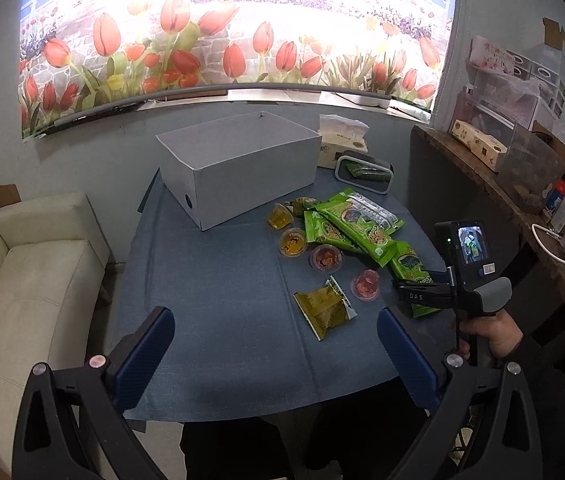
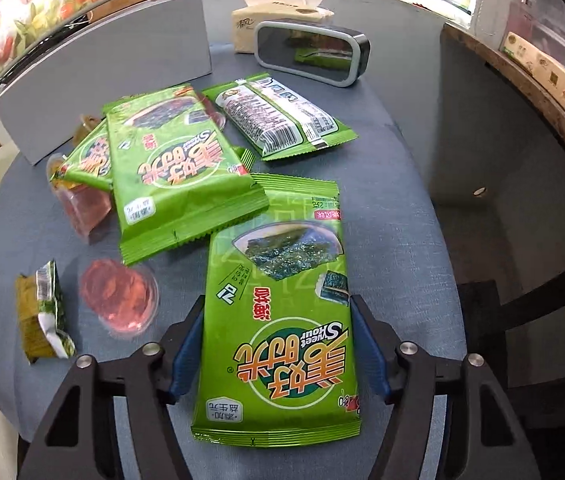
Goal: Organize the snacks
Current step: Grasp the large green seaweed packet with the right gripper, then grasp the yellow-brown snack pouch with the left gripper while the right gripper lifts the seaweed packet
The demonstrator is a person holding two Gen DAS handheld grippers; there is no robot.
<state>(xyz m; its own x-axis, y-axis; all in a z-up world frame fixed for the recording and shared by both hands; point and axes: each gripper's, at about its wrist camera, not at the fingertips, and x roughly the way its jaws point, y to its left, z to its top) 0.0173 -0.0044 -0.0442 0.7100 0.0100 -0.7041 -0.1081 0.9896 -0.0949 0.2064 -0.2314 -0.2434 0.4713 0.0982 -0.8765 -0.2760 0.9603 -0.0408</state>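
Note:
Several green seaweed snack packs [image 1: 356, 226] lie in a heap on the blue tablecloth [image 1: 218, 280], with jelly cups [image 1: 292, 242] and a yellow-green packet [image 1: 324, 308] beside them. My left gripper [image 1: 276, 330] is open and empty above the near table edge. My right gripper [image 2: 276, 320] is also in the left wrist view [image 1: 422, 294]. Its blue pads [image 2: 186, 344] stand on either side of the nearest seaweed pack [image 2: 282, 320], touching its edges. A red jelly cup [image 2: 120, 296] lies just left of it.
An open grey box [image 1: 238, 168] stands at the back of the table. A tissue pack [image 1: 342, 140] and a small grey bin [image 1: 364, 174] with a green pack inside stand behind the heap. A white sofa [image 1: 30, 280] is left. A cluttered shelf [image 1: 522, 184] is right.

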